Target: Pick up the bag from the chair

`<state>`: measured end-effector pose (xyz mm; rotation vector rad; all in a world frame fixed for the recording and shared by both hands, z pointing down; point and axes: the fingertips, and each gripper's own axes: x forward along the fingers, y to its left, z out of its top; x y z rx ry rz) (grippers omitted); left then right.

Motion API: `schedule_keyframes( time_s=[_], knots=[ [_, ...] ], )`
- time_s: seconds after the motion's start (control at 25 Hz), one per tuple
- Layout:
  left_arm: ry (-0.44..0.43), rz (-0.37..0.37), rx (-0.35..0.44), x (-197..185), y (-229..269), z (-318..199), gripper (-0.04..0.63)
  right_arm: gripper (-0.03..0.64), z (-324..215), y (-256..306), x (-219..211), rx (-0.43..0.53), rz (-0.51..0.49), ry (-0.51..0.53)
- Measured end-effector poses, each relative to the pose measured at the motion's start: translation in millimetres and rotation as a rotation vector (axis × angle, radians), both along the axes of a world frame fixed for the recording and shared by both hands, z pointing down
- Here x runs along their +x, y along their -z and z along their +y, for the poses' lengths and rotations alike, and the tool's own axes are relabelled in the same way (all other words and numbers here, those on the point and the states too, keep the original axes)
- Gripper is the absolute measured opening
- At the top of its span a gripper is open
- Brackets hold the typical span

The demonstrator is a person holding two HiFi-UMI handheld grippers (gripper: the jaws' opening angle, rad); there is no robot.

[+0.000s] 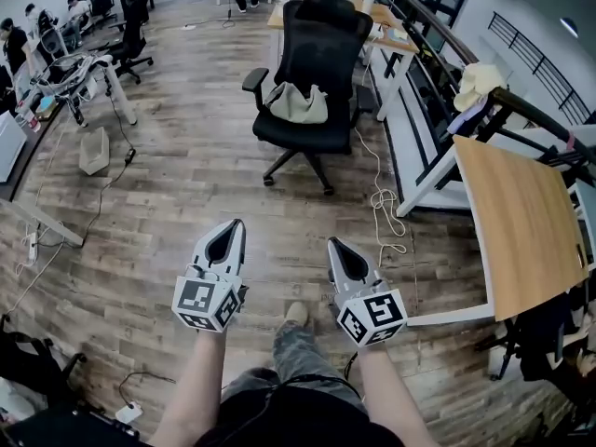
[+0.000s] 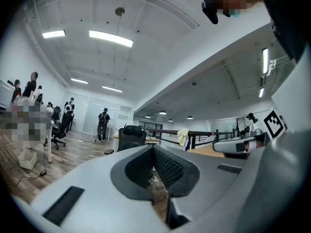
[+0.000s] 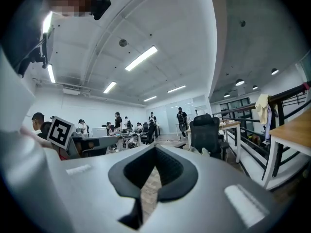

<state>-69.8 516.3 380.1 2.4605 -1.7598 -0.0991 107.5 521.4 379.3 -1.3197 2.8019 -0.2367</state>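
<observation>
Over the wooden floor (image 1: 186, 184), the grey left claw (image 1: 237, 224) and grey right claw (image 1: 332, 243) pointed level, both clamped shut, empty. Only the head view plainly showed the beige fabric bag (image 1: 298, 105) lying on the black office chair (image 1: 321, 45).

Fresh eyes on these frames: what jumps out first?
The black office chair at top centre of the head view, with a beige bag slumped on its seat. Nearer the camera, the left gripper and right gripper are side by side over the wooden floor, both shut and empty, well short of the chair.
</observation>
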Motion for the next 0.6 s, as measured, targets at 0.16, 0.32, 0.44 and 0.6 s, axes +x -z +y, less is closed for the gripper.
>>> schedule_keyframes(
  time_s=[0.16,0.32,0.44,0.6],
  knots=[
    [-0.008,-0.012,-0.006,3.5,0.8,-38.9,-0.003,0.008,-38.4,-0.9,1.1,-0.008,-0.003,0.002],
    [-0.008,-0.017,-0.019,7.5,0.6,-77.9,-0.003,0.008,-74.2,-4.4,5.9,-0.022,-0.006,0.003],
    [-0.016,-0.034,-0.017,13.1,1.1,-107.0,-0.003,0.008,-105.3,-6.2,12.9,-0.024,-0.01,-0.005],
    [-0.023,-0.04,-0.006,18.4,1.6,-145.7,-0.003,0.008,-143.0,-8.6,16.2,-0.022,-0.005,-0.001]
  ],
)
